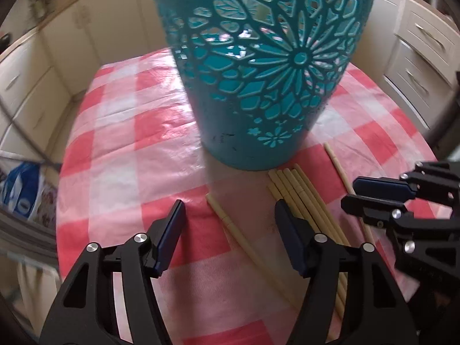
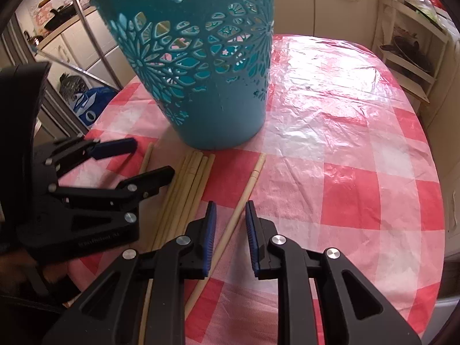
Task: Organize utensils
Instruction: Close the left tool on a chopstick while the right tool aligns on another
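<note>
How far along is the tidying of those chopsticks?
Barely started, it seems. All visible chopsticks lie on the checked tablecloth beside the teal basket; its inside isn't clearly visible. The right gripper, open, straddles a single chopstick; the left gripper, open, straddles another. The bundle remains.
</note>
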`<action>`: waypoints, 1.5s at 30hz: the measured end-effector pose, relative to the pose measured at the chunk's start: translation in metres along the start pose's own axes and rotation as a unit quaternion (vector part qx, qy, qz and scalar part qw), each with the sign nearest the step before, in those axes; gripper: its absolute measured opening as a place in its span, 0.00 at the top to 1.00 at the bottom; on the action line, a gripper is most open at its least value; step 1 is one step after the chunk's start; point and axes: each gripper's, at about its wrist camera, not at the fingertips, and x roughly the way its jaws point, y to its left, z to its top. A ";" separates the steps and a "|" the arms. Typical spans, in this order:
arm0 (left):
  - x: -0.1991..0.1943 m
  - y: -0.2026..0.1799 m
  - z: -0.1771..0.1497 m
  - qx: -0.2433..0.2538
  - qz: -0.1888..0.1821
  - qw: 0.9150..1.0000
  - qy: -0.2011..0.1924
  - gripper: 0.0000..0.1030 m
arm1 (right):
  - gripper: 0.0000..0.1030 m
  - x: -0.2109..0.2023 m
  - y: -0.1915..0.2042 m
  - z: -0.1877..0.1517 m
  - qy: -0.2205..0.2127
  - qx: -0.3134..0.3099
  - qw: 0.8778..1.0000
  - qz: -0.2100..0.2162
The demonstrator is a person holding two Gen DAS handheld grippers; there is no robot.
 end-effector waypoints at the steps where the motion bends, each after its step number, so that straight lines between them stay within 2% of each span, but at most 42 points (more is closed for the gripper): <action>1: 0.001 0.000 0.003 0.027 -0.015 1.000 0.005 0.46 | 0.90 0.000 0.000 0.000 0.005 -0.007 1.000 0.002; 4: 0.002 0.003 0.009 0.071 -0.046 0.996 0.013 0.55 | 0.90 -0.002 0.004 -0.001 0.013 -0.033 0.999 -0.002; 6: 0.002 0.007 0.011 0.078 -0.054 0.995 0.013 0.61 | 0.90 -0.003 0.005 0.001 0.009 -0.033 0.999 -0.014; 7: 0.002 0.011 0.011 0.073 -0.056 0.996 0.014 0.65 | 0.89 -0.003 0.003 0.003 0.007 -0.024 1.000 -0.016; 9: 0.000 0.015 0.010 0.062 -0.051 0.997 0.015 0.70 | 0.78 -0.001 -0.002 0.007 0.004 -0.003 1.000 -0.020; 11: -0.002 0.019 0.009 0.043 -0.042 0.998 0.013 0.79 | 0.76 0.002 -0.002 0.010 0.004 0.004 1.000 -0.022; 13: 0.000 0.027 0.007 0.028 -0.049 0.998 0.010 0.86 | 0.76 0.005 0.001 0.010 0.008 0.000 1.000 -0.019; 20: -0.005 0.015 0.003 0.071 -0.046 0.996 0.003 0.88 | 0.80 0.006 0.001 0.011 0.010 -0.005 1.000 -0.019; 24: -0.004 0.016 0.001 0.054 -0.028 0.998 0.016 0.85 | 0.79 0.004 -0.008 0.013 0.004 0.016 1.000 -0.023; 28: -0.005 0.021 -0.001 0.041 -0.028 0.999 0.013 0.84 | 0.79 0.007 -0.002 0.015 0.005 0.006 1.000 -0.025; 29: -0.006 0.022 -0.001 0.039 -0.029 0.999 0.013 0.86 | 0.83 0.007 0.001 0.015 0.006 -0.002 1.000 -0.028; 30: -0.005 0.022 -0.001 0.036 -0.033 0.999 0.013 0.88 | 0.91 0.008 0.004 0.016 0.007 -0.006 1.000 -0.027; 34: -0.009 0.026 -0.002 0.018 -0.055 0.998 0.012 0.94 | 0.91 0.008 0.004 0.015 0.012 -0.014 1.000 -0.024; 36: -0.009 0.027 -0.002 0.017 -0.052 0.998 0.018 0.93 | 0.91 0.009 0.003 0.015 0.013 -0.012 0.999 -0.027; 38: -0.007 0.025 -0.003 0.016 -0.042 0.998 0.033 0.87 | 0.91 0.009 0.003 0.016 0.012 -0.012 0.999 -0.029; 41: -0.008 0.017 -0.004 0.033 -0.024 0.999 0.033 0.87 | 0.91 0.010 0.006 0.015 0.012 -0.019 0.999 -0.036; 45: -0.009 0.016 -0.006 0.030 -0.020 0.998 0.041 0.87 | 0.91 0.010 0.010 0.015 0.011 -0.021 0.999 -0.041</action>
